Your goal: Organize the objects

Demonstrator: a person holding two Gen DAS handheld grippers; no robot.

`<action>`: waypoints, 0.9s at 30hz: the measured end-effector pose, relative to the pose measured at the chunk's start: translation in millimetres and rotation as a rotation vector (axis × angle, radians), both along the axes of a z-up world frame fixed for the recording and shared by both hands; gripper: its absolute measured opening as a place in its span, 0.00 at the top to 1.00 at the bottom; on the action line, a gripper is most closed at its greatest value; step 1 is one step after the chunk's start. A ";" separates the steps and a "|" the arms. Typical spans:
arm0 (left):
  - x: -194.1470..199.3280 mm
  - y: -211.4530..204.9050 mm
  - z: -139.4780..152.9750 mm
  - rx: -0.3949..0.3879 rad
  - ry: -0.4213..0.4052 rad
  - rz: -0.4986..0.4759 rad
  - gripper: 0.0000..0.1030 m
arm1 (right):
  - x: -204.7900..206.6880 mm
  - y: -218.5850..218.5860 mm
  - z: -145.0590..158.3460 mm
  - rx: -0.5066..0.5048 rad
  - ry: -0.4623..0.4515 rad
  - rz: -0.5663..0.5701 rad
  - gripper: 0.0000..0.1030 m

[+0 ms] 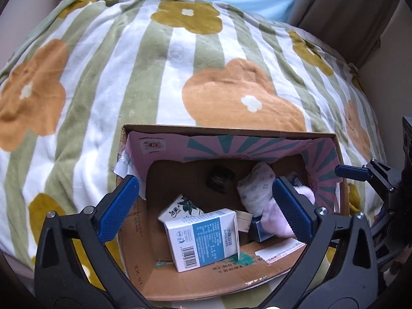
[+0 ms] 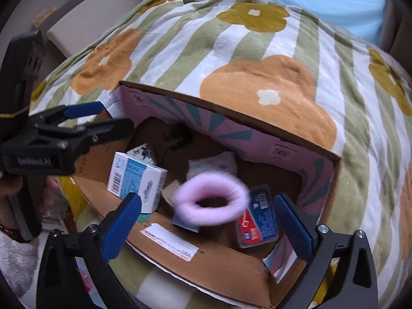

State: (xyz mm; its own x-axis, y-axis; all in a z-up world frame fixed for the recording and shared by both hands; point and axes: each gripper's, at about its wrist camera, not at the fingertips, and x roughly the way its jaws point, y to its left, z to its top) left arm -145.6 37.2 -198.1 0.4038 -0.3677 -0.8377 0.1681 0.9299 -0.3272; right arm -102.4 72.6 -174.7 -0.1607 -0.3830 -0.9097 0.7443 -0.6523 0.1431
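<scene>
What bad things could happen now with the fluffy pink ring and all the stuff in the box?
1. The pink fluffy ring looks blurred between the right gripper's wide-open jaws, nothing pressing it, so it may land crooked on the red and blue packet.
2. The white and blue carton leans on other things and could tip over.
3. The cardboard box sits on a soft flowered blanket, so a bump from the left gripper might tilt it.
</scene>
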 end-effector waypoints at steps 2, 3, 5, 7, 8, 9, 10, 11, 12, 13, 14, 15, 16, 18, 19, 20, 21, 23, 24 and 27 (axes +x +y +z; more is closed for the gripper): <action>1.9 3.8 -0.6 -0.008 0.007 0.005 0.00 | 2.4 1.7 0.6 0.012 0.038 0.005 0.01; 2.3 5.1 -0.5 -0.013 0.010 0.005 0.00 | 2.4 2.4 0.3 0.014 0.038 0.006 0.01; 3.4 5.6 -0.7 -0.012 0.008 0.000 0.00 | 0.2 3.8 -1.3 0.012 0.024 0.003 0.01; 3.9 5.1 0.2 -0.008 0.006 -0.006 0.00 | -1.4 4.3 -2.6 0.010 0.019 0.000 0.01; 2.2 4.7 1.5 -0.010 0.004 -0.007 0.00 | -1.7 4.3 -3.0 0.010 0.018 0.000 0.01; 1.5 3.9 2.1 -0.012 0.003 -0.008 0.00 | -1.7 4.6 -2.9 0.011 0.017 0.000 0.01; 1.6 3.4 2.4 -0.015 0.002 -0.009 0.00 | -2.3 4.6 -3.0 0.011 0.016 -0.002 0.01; 1.7 2.4 2.5 -0.019 0.003 -0.008 0.00 | -2.4 4.7 -2.9 0.008 0.016 -0.003 0.01; 1.6 1.6 2.6 -0.020 0.004 -0.010 0.00 | -2.6 4.4 -3.0 0.006 0.014 -0.005 0.01; 1.6 0.7 2.6 -0.021 0.004 -0.011 0.00 | -3.1 4.5 -3.0 0.006 0.013 -0.008 0.01; 1.5 0.3 3.1 -0.021 0.002 -0.012 0.00 | -3.3 4.0 -2.5 0.004 0.016 -0.012 0.01; 1.8 -0.1 3.2 -0.023 0.002 -0.015 0.00 | -3.9 3.8 -2.3 0.002 0.015 -0.015 0.01; 1.8 -0.8 3.0 -0.023 0.003 -0.018 0.00 | -4.4 3.5 -2.2 0.002 0.013 -0.018 0.01; 1.8 -1.6 3.5 -0.024 0.005 -0.023 0.00 | -4.8 3.1 -1.9 0.001 0.014 -0.025 0.01; 2.0 -1.9 3.6 -0.028 0.007 -0.027 0.00 | -4.5 2.5 -2.3 0.003 0.012 -0.024 0.01; 2.0 -2.3 4.6 -0.030 0.008 -0.030 0.00 | -4.1 1.4 -3.0 0.007 0.010 -0.021 0.01; 1.2 -2.5 6.2 -0.030 0.006 -0.033 0.00 | -3.5 0.8 -3.1 0.008 0.010 -0.019 0.01; 0.3 -3.3 9.7 -0.030 0.002 -0.041 0.00 | -1.7 -0.6 -1.6 0.009 0.011 -0.017 0.01; -0.5 -3.6 12.4 -0.028 -0.001 -0.045 0.00 | -1.2 -0.9 0.1 0.008 0.013 -0.019 0.01; -0.8 -2.7 20.9 -0.019 -0.011 -0.052 0.00 | -1.5 -0.3 9.1 -0.002 0.021 -0.036 0.01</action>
State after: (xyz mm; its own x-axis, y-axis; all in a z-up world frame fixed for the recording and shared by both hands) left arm -146.4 34.5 -177.2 0.3932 -0.4043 -0.8258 0.2193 0.9134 -0.3428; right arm -103.9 72.3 -165.6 -0.1933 -0.3785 -0.9052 0.7230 -0.6787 0.1294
